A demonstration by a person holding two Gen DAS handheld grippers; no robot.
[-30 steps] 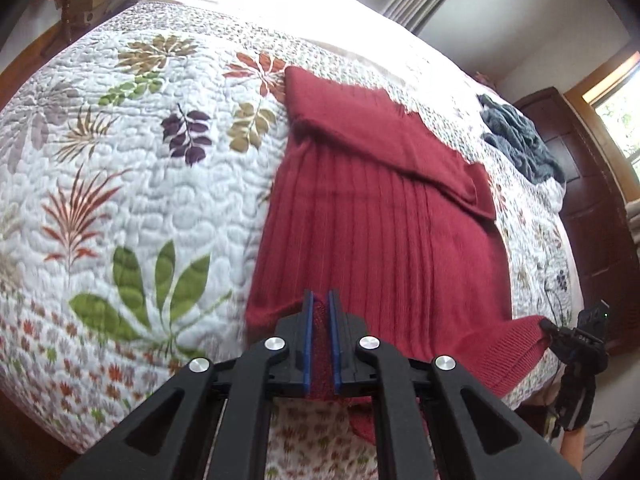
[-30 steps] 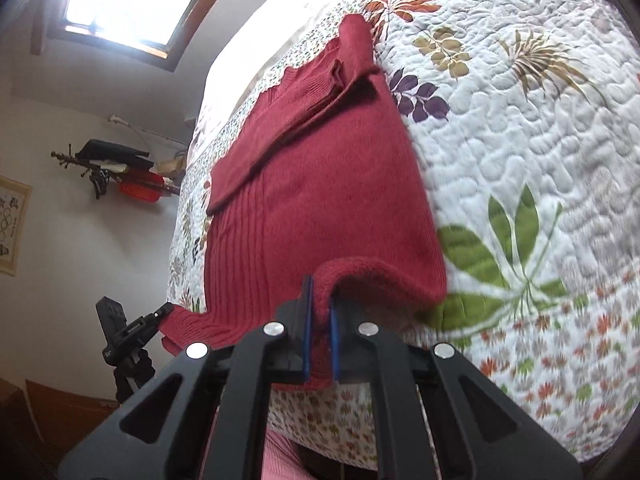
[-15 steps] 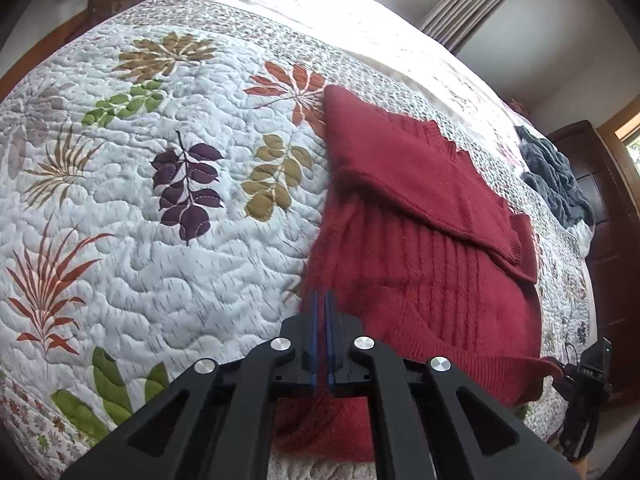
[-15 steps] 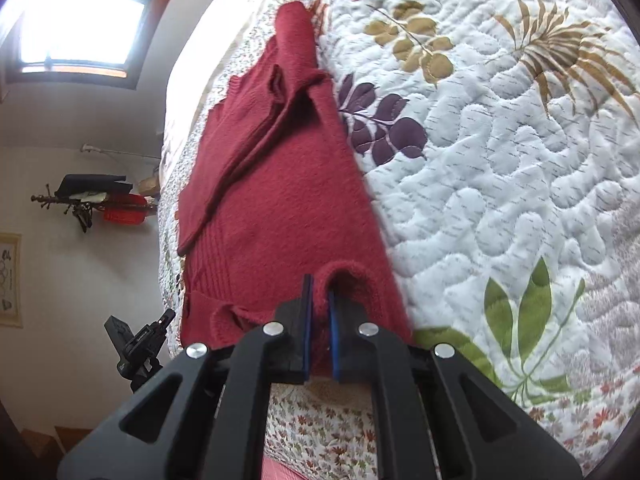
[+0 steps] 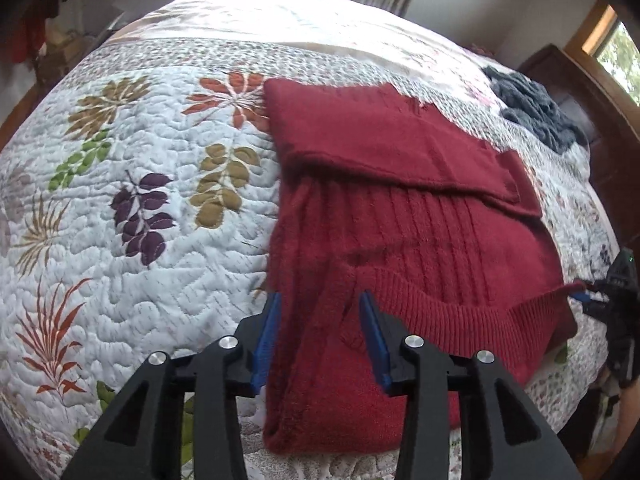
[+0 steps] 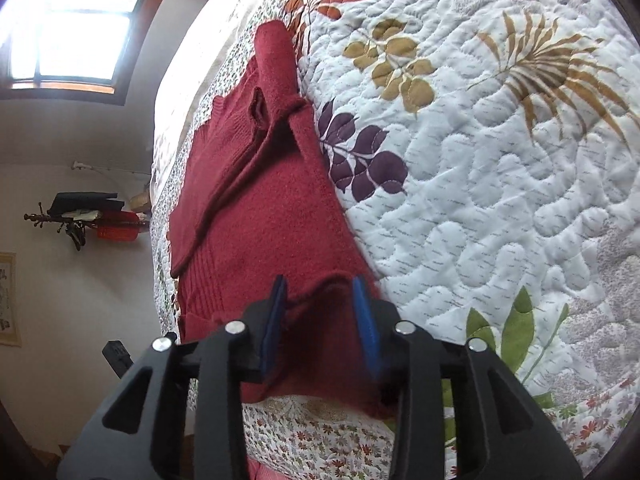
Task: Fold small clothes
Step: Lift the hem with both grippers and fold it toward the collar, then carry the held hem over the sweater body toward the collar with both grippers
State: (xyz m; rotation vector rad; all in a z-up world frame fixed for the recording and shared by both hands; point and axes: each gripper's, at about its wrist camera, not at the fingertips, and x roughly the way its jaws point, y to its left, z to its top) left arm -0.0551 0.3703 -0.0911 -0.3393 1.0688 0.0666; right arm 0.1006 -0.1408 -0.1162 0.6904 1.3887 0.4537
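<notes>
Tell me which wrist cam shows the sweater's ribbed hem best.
Left wrist. The ribbed hem of the red sweater runs unobstructed, folded up across the body. In the right wrist view the sweater is foreshortened and the right claw hides that edge.

A dark red knitted sweater [image 5: 400, 216] lies flat on a bed covered by a white quilt [image 5: 120, 240] with a printed leaf pattern. Its body is ribbed in vertical lines. One sleeve is folded diagonally across the upper part of the body. The ribbed bottom hem is turned up over the lower body in a loose, uneven fold. The sweater's lower edge lies near the edge of the bed.
</notes>
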